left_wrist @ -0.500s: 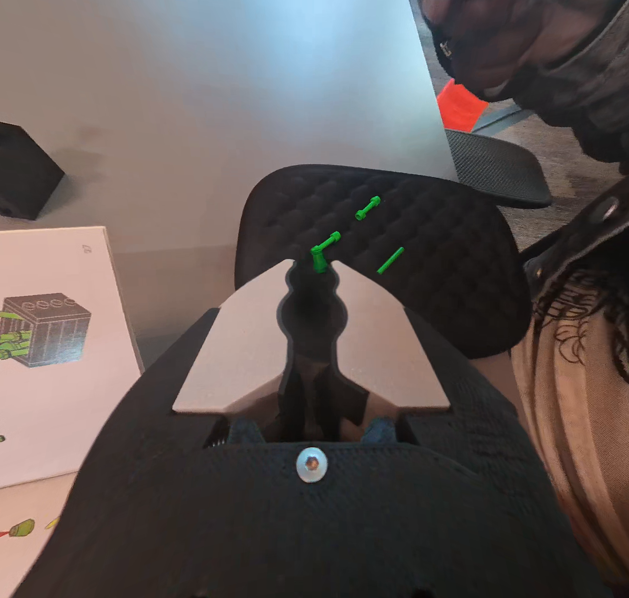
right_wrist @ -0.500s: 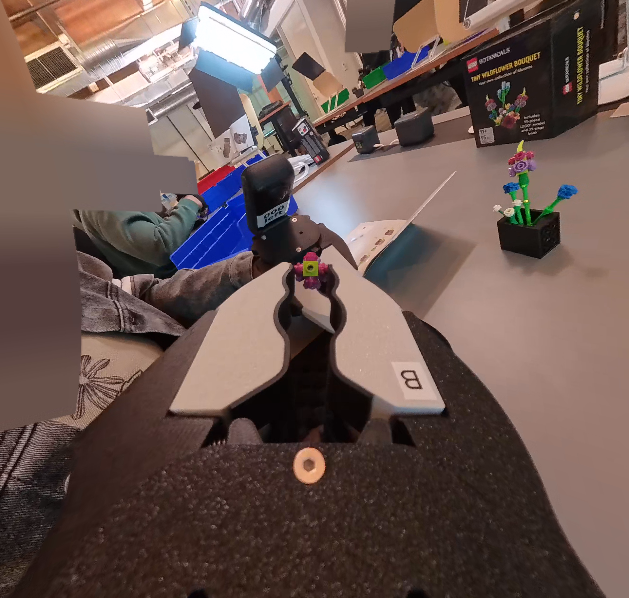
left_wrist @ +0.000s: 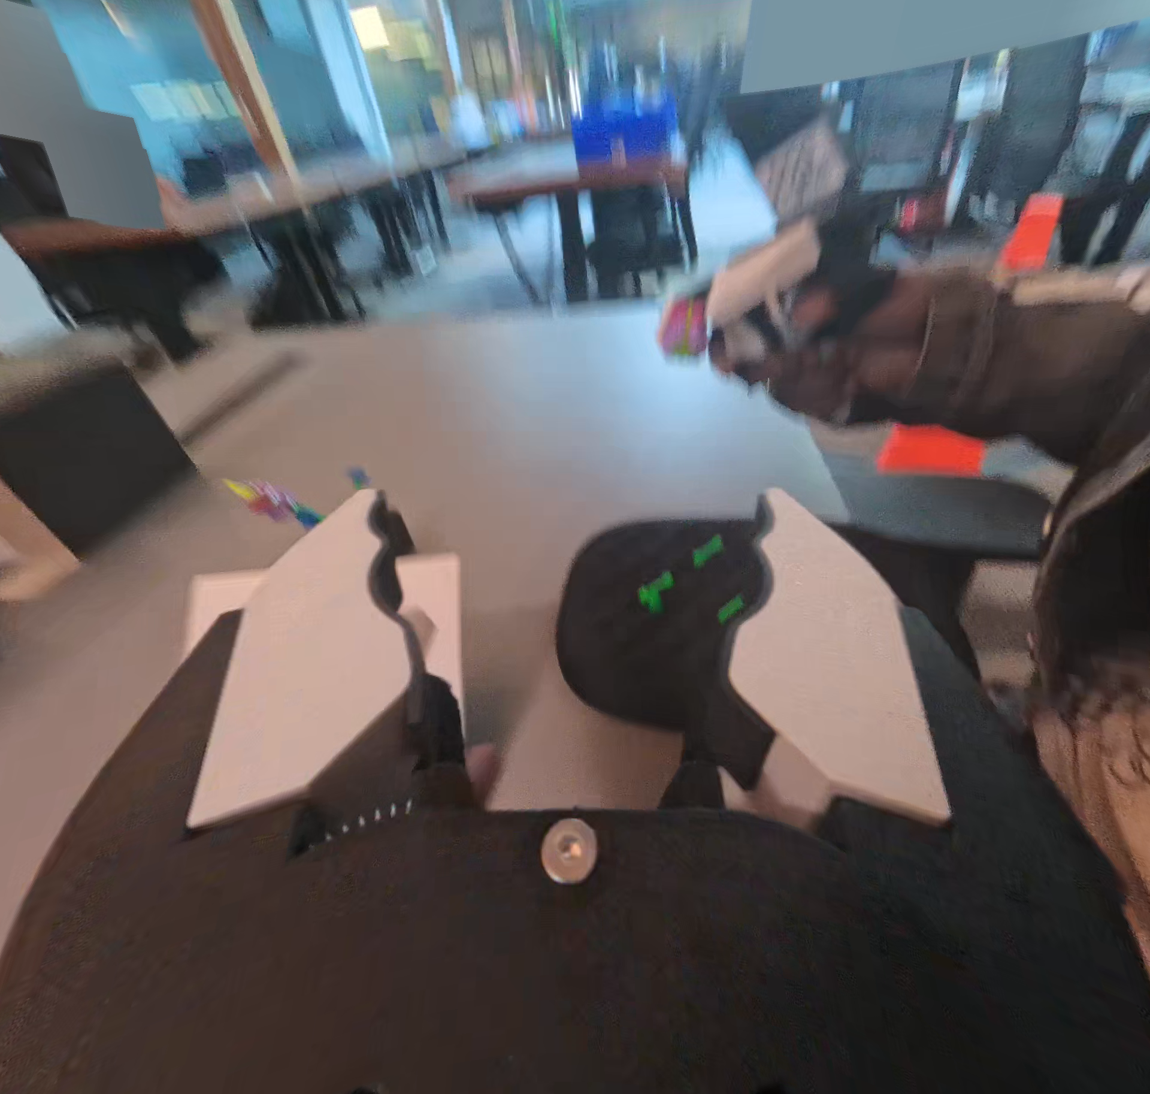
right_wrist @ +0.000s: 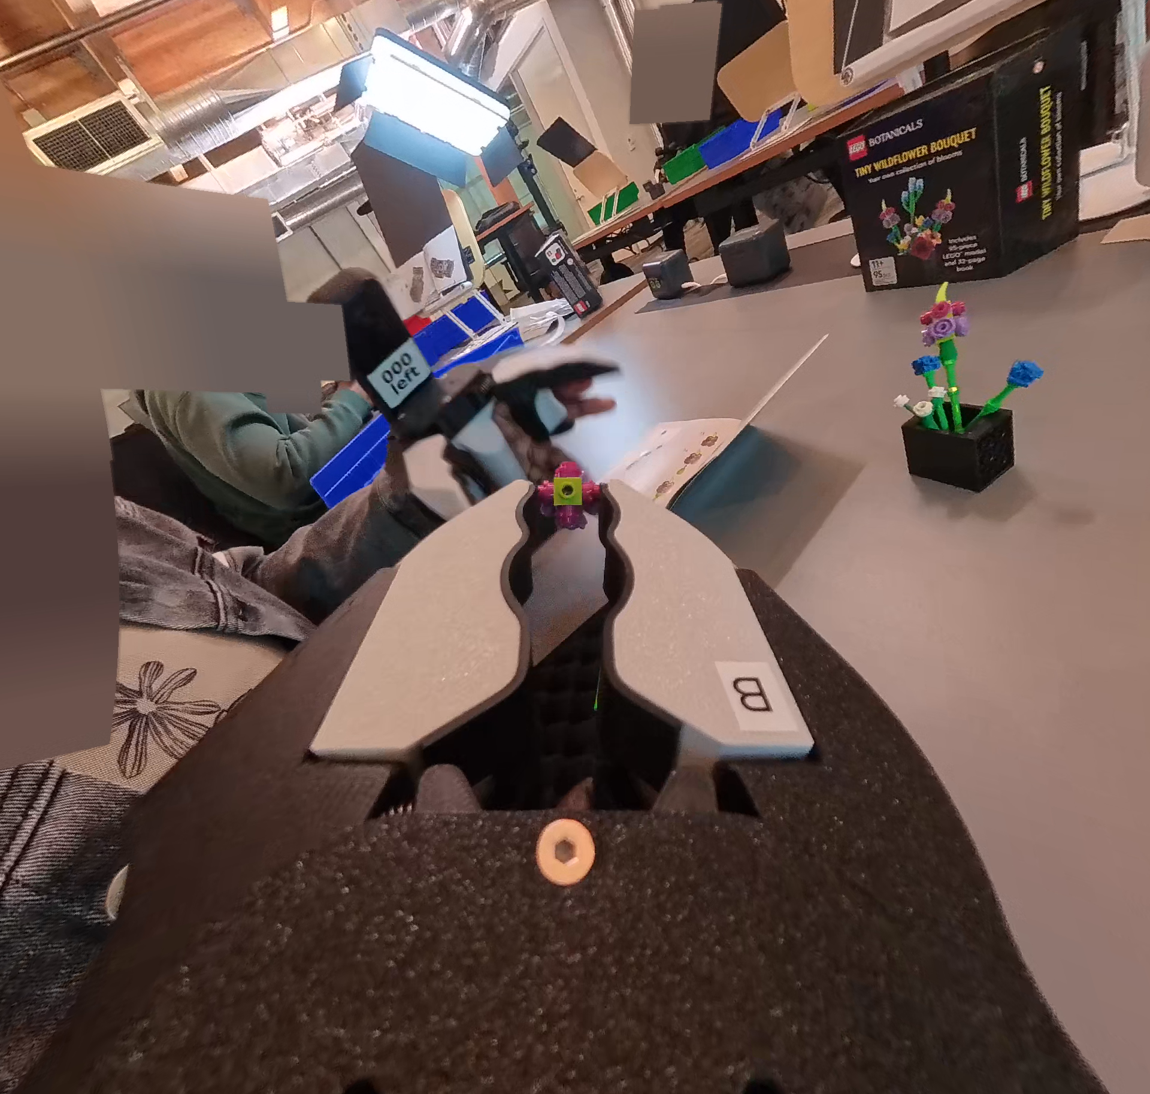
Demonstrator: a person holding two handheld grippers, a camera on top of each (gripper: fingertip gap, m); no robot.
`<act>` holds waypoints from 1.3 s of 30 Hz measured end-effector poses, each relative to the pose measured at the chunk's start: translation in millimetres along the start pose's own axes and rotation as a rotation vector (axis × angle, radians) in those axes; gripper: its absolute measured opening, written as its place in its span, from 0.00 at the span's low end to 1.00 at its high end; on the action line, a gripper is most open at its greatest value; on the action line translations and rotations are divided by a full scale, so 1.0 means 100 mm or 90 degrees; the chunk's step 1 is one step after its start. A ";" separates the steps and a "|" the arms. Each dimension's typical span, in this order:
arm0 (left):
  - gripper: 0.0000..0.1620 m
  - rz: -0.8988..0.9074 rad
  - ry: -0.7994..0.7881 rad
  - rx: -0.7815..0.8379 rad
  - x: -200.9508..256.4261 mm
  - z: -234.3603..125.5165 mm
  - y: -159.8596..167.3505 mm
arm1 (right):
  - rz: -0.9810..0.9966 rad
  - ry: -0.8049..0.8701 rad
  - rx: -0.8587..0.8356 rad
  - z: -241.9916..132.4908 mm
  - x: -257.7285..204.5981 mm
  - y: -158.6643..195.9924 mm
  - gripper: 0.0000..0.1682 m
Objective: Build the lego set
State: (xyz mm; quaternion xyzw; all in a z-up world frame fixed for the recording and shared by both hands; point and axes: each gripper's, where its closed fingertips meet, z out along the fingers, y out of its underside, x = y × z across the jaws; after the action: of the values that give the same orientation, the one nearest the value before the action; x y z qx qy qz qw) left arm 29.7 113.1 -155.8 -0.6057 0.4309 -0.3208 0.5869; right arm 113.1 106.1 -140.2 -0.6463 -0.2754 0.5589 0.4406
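A small magenta flower piece [right_wrist: 567, 496] with a lime-green block at its centre is gripped at the very tips of the right gripper [right_wrist: 567, 494], whose fingers [right_wrist: 678, 603] are drawn narrow around it and held above the near edge of the grey worktop [right_wrist: 933, 597]. The same piece is seen, heavily blurred, at the tip of that gripper in the left wrist view, raised off to the right above the worktop. The left gripper [left_wrist: 569, 504] is seen with its fingers [left_wrist: 311, 647] spread wide and nothing between them. Below and beyond its right finger, three green pieces [left_wrist: 691, 578] are laid on a black padded mat [left_wrist: 622, 616], apart from one another. An open white booklet [left_wrist: 429, 591] is partly covered by the left finger, and in the right wrist view it lies on the worktop just beyond the held piece. Farther along the worktop, a part-built bouquet [right_wrist: 946, 361] of blue, white and purple flowers on green stems is stood upright in a black cube pot [right_wrist: 958, 448]. Behind it, well apart, a black product box [right_wrist: 958, 192] is set near the far edge. A lit studio lamp [right_wrist: 429, 93] and blue bins [right_wrist: 448, 336] are visible in the room beyond.
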 end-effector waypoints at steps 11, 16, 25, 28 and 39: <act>0.89 0.084 0.062 0.259 -0.16 -0.57 -0.89 | -0.035 -0.049 0.004 0.12 -0.23 -0.01 0.11; 0.42 0.174 0.089 0.443 -0.20 -0.84 -1.52 | -0.060 -0.068 0.010 0.15 -0.34 -0.03 0.11; 0.38 0.150 0.029 0.588 -0.78 -1.12 -2.06 | -0.099 -0.083 0.033 0.10 -0.47 -0.06 0.11; 0.81 0.119 0.015 0.524 -0.69 -0.90 -2.04 | -0.103 -0.086 0.032 0.06 -0.46 -0.08 0.11; 0.02 0.004 0.010 -0.126 0.08 0.02 -0.18 | -0.097 -0.055 0.055 -0.11 -0.18 -0.09 0.11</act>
State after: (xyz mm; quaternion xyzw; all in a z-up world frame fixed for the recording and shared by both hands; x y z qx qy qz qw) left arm 37.6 105.6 -139.2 -0.6571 0.4670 -0.2791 0.5218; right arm 120.5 92.3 -124.4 -0.5792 -0.3184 0.5625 0.4967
